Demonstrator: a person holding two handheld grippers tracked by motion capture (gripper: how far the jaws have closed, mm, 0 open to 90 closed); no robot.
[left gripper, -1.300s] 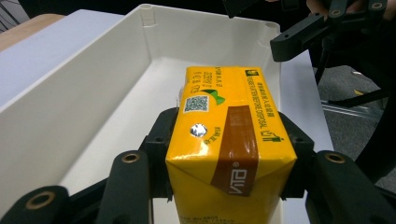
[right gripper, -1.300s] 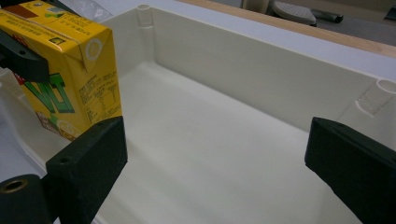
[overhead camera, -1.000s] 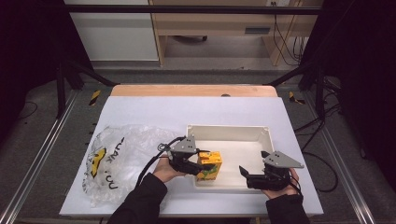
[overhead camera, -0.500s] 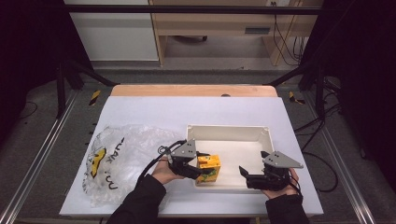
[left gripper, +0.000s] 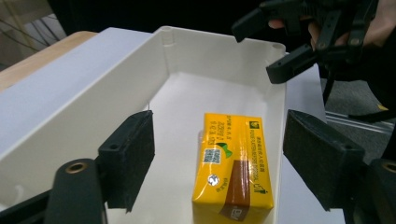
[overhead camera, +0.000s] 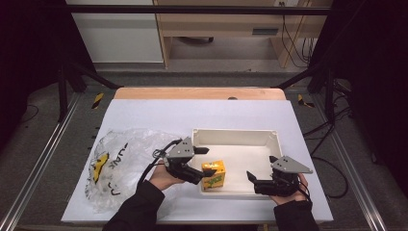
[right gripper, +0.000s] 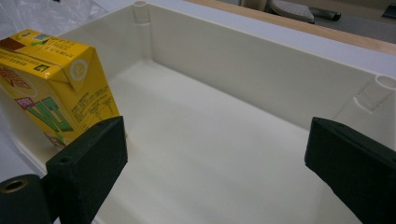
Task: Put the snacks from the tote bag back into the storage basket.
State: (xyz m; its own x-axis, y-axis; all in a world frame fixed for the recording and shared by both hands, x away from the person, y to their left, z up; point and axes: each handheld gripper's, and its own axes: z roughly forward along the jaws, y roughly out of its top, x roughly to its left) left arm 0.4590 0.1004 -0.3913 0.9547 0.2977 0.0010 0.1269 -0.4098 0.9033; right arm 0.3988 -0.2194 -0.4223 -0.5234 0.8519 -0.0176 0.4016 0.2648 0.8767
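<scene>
A yellow drink carton (overhead camera: pixel 214 174) rests in the near left corner of the white tray (overhead camera: pixel 235 136). My left gripper (overhead camera: pixel 201 164) is just left of it, and its jaws have just been opening. In the left gripper view the carton (left gripper: pixel 233 163) lies between the wide-apart pads, which do not touch it, and the left gripper (left gripper: pixel 219 116) is open. My right gripper (overhead camera: pixel 260 171) hovers at the tray's near right edge, open and holding nothing. In the right gripper view the carton (right gripper: pixel 56 79) is far left, beyond that gripper (right gripper: pixel 219 135).
A crumpled clear plastic bag (overhead camera: pixel 115 168) with yellow and black print lies on the white mat left of the tray. The tray wall (left gripper: pixel 93 93) rises beside my left jaw. My right gripper (left gripper: pixel 299 42) shows across the tray.
My left gripper's jaws have spread and let go of the carton, which stays in the tray. The left hand has lifted a little. The right hand has kept still.
</scene>
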